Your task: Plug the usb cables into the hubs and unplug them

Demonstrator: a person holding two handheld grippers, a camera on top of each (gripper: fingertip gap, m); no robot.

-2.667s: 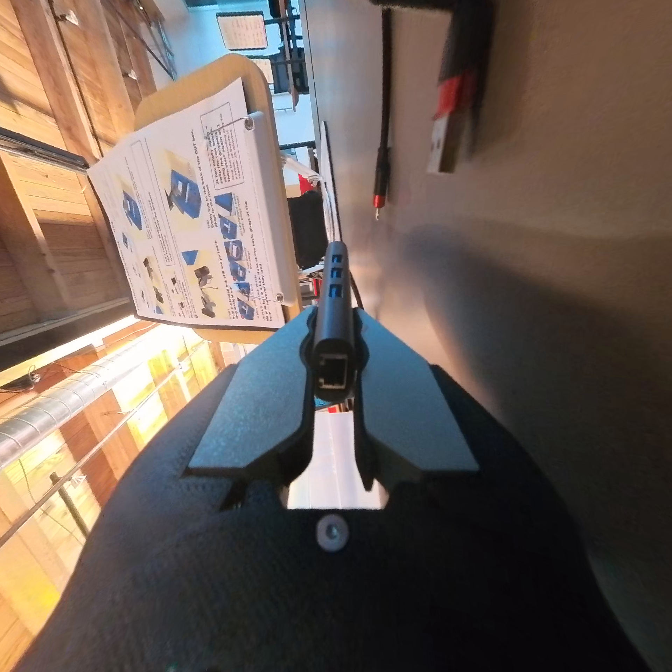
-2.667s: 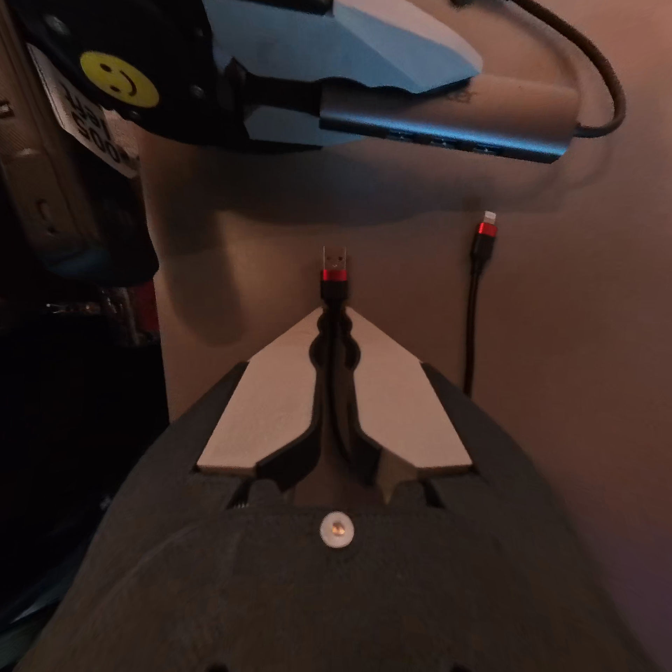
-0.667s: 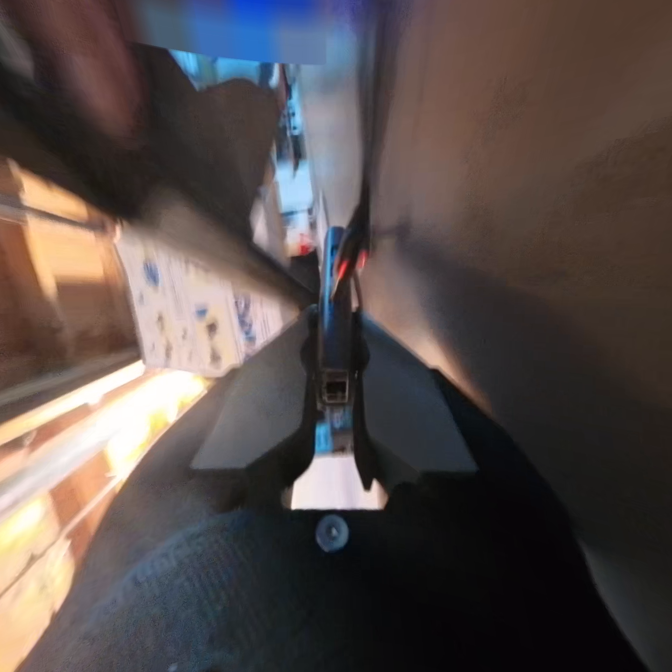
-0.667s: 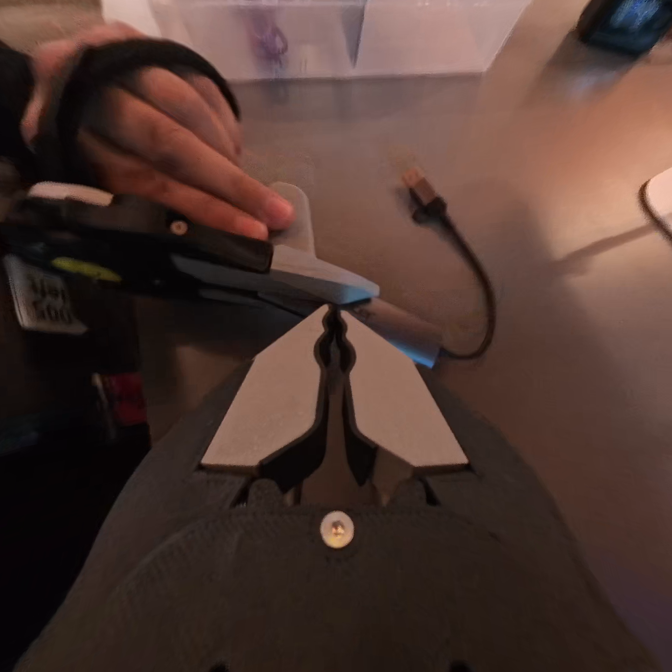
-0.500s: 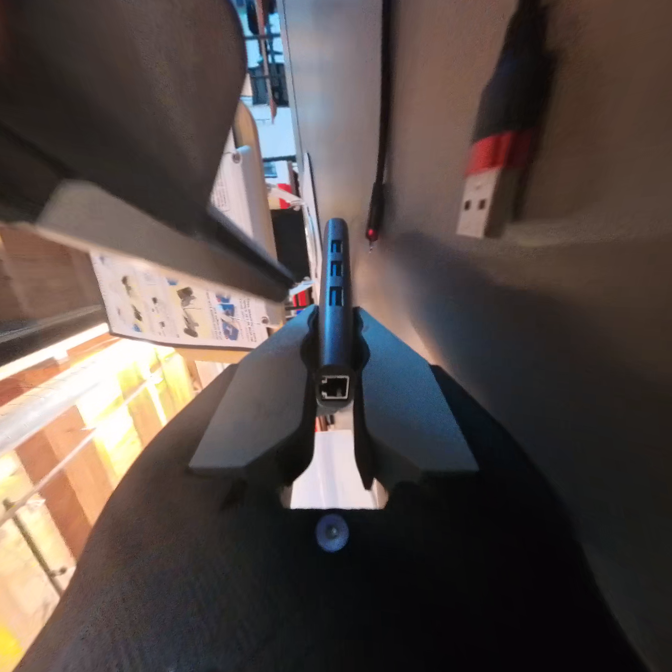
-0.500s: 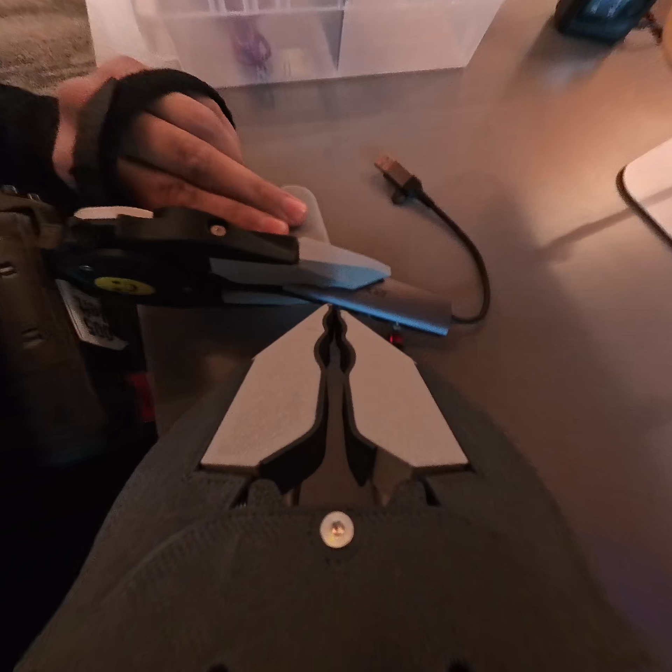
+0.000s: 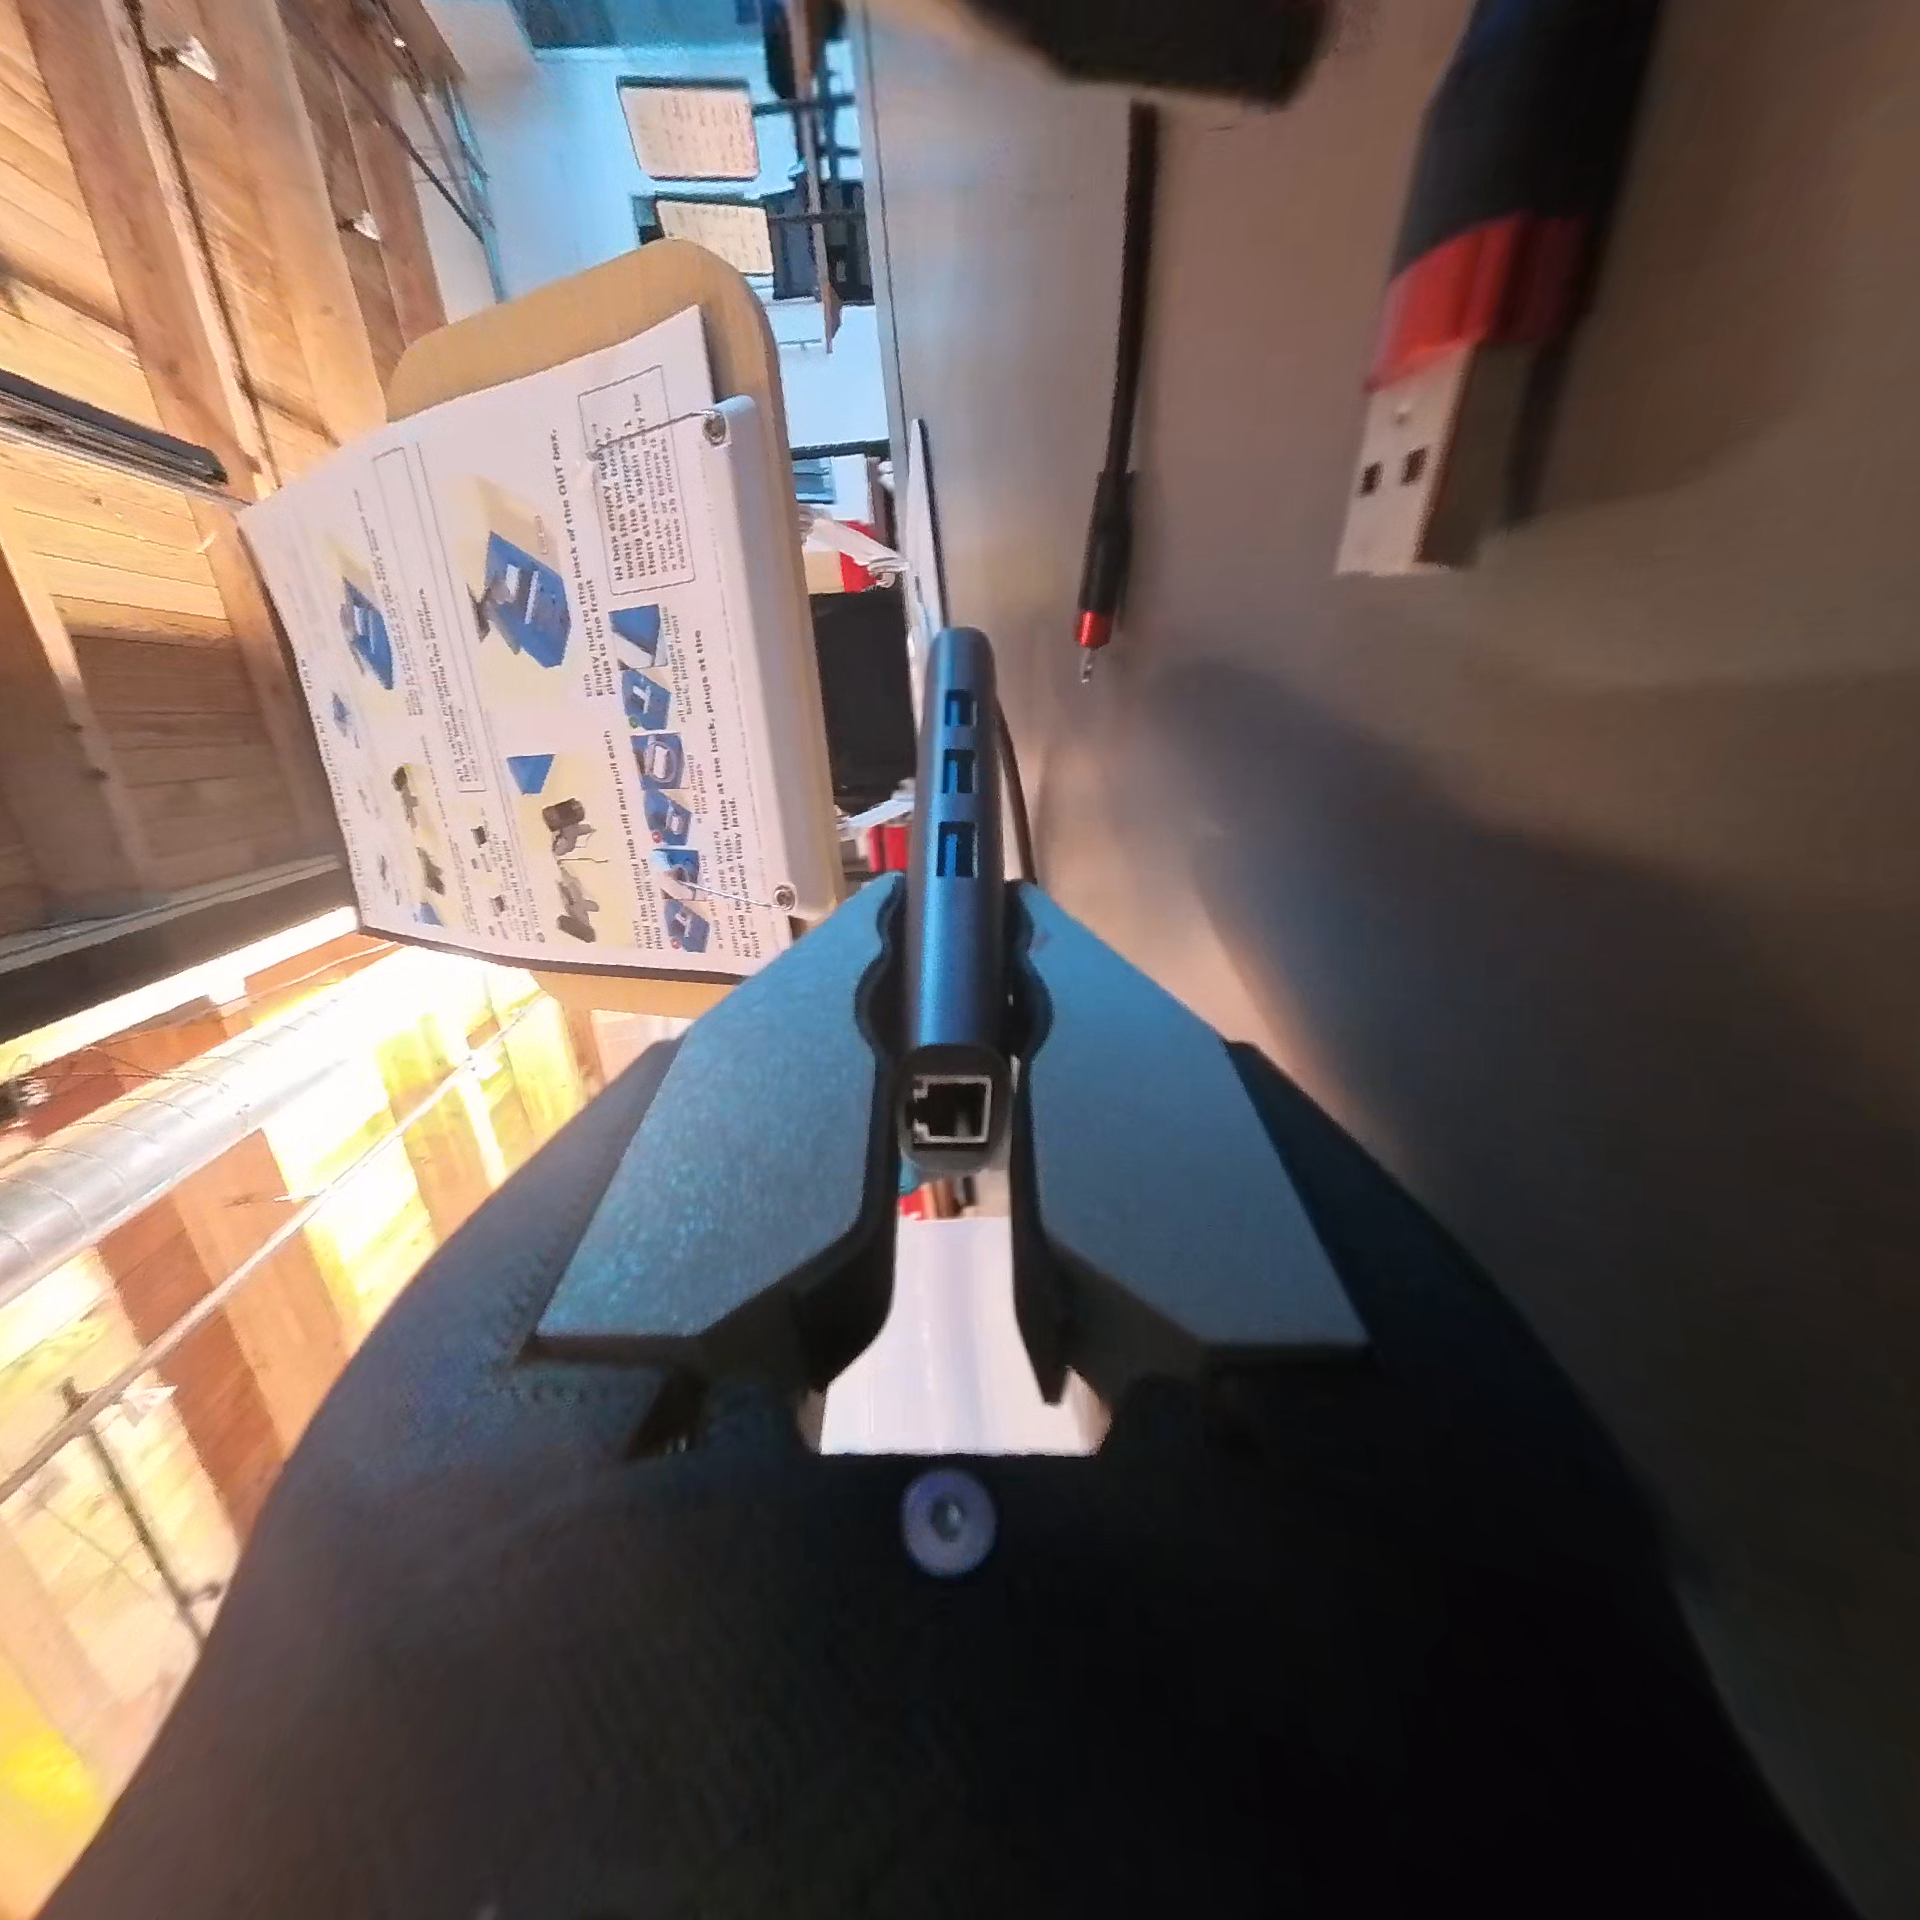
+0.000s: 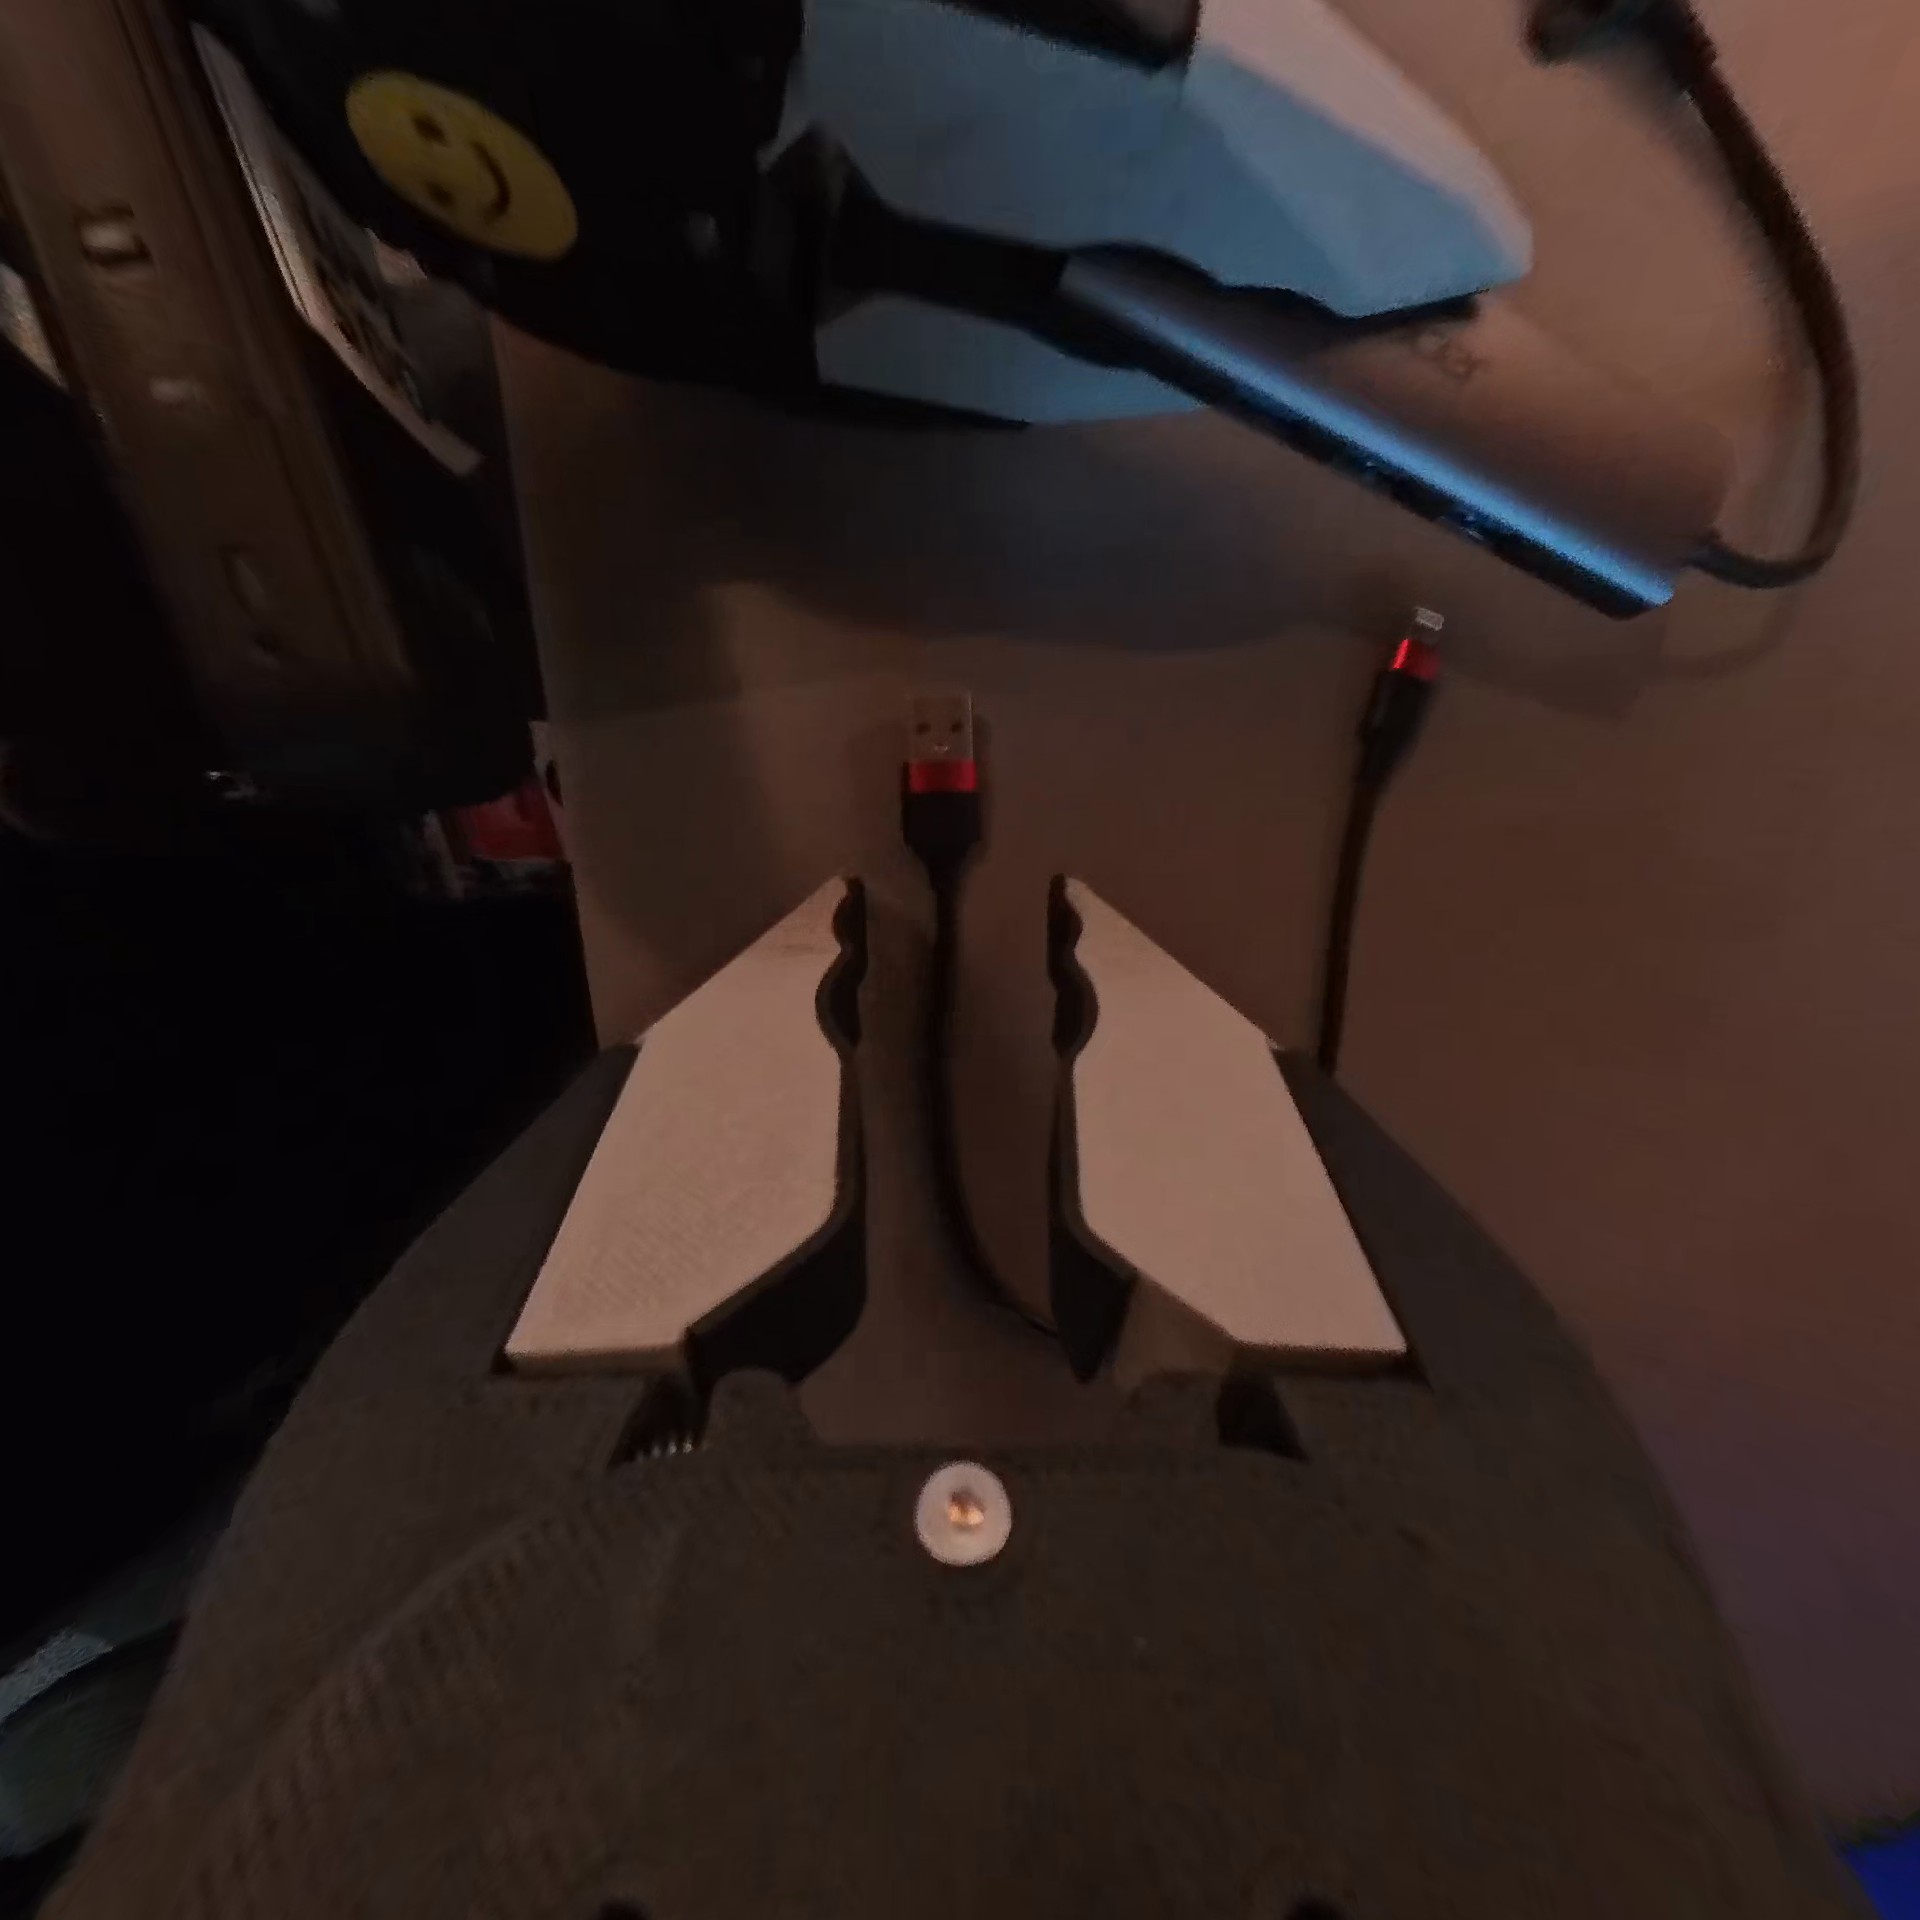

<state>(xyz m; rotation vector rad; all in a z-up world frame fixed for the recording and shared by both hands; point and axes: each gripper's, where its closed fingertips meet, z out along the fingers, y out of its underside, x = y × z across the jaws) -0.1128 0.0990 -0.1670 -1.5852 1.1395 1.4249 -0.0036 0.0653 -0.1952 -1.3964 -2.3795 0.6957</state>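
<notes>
Two tools: left tool (image 7: 951,914) pinching hub (image 7: 954,821); right tool (image 8: 951,894) spread, USB plug (image 8: 941,750) just ahead, between fingertips.

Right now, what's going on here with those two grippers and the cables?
The left gripper is shut on a dark USB hub, holding it above the table. The right gripper is open, its fingers on either side of a red-collared USB cable lying on the table, unplugged. The cable's small-tipped other end lies to the right. The hub's three blue ports look empty.
</notes>
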